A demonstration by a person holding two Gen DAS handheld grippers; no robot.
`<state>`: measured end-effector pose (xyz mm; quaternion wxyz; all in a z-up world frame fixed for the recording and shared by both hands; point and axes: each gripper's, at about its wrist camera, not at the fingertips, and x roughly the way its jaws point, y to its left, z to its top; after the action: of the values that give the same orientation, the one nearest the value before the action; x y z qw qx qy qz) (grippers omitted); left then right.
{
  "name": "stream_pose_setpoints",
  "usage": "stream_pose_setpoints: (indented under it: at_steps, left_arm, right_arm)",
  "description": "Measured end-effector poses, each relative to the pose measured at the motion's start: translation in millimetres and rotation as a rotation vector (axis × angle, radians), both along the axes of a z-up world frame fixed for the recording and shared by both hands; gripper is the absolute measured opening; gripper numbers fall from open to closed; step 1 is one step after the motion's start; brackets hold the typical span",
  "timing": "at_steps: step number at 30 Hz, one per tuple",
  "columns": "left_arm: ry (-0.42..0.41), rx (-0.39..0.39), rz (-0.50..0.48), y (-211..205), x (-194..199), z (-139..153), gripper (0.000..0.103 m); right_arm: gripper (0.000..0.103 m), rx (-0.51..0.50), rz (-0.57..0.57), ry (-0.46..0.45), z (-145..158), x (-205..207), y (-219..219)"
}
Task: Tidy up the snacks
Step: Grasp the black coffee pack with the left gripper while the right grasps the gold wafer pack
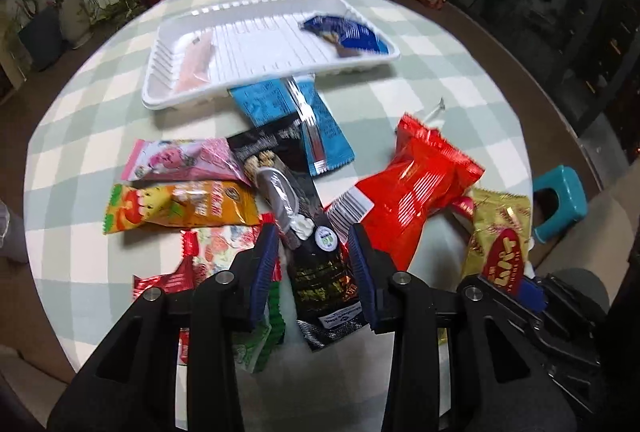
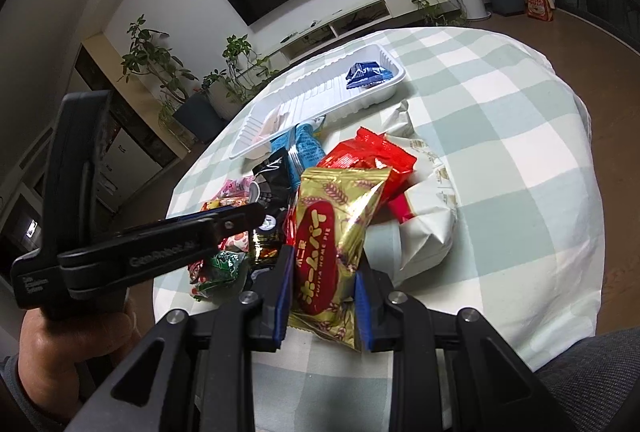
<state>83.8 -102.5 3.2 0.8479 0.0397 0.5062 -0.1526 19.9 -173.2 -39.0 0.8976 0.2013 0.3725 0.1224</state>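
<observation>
In the left wrist view my left gripper points down into a pile of snack packets. Its blue pads are shut on a long black packet that lies on the checked tablecloth. Seen from the right wrist, my right gripper is shut on a gold packet with a red oval label, held up above the pile. The left gripper shows there side-on. A white ribbed tray at the far side holds a dark blue packet and a pale pink one.
Loose around the black packet lie a red packet, a light blue one, a pink one, an orange one and a green one. A white paper bag lies right of the pile. A teal stool stands off the table's right edge.
</observation>
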Motion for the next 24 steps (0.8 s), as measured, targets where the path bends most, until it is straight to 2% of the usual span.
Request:
stream_pose_setpoints:
  at_steps: [3, 11, 13, 17, 24]
  left_arm:
    - [0.041, 0.008, 0.002, -2.3, 6.0, -14.7, 0.034]
    - [0.053, 0.011, -0.002, -2.6, 16.8, -27.6, 0.034]
    - [0.050, 0.032, -0.015, -4.1, 18.3, -31.8, 0.034]
    - [0.027, 0.085, -0.049, -9.3, 16.4, -34.9, 0.031]
    - [0.030, 0.070, -0.083, -5.5, 14.8, -33.9, 0.022]
  right_arm:
    - [0.029, 0.004, 0.000, -0.002, -0.3, 0.6, -1.7]
    - [0.029, 0.008, 0.002, 0.002, -0.6, 1.4, -2.2]
    - [0.029, 0.007, 0.003, 0.004, -0.8, 1.4, -2.2]
    - [0.029, 0.006, 0.008, 0.003, -1.0, 1.2, -1.4]
    - [0.029, 0.002, 0.012, -0.001, -1.2, 2.2, -0.2]
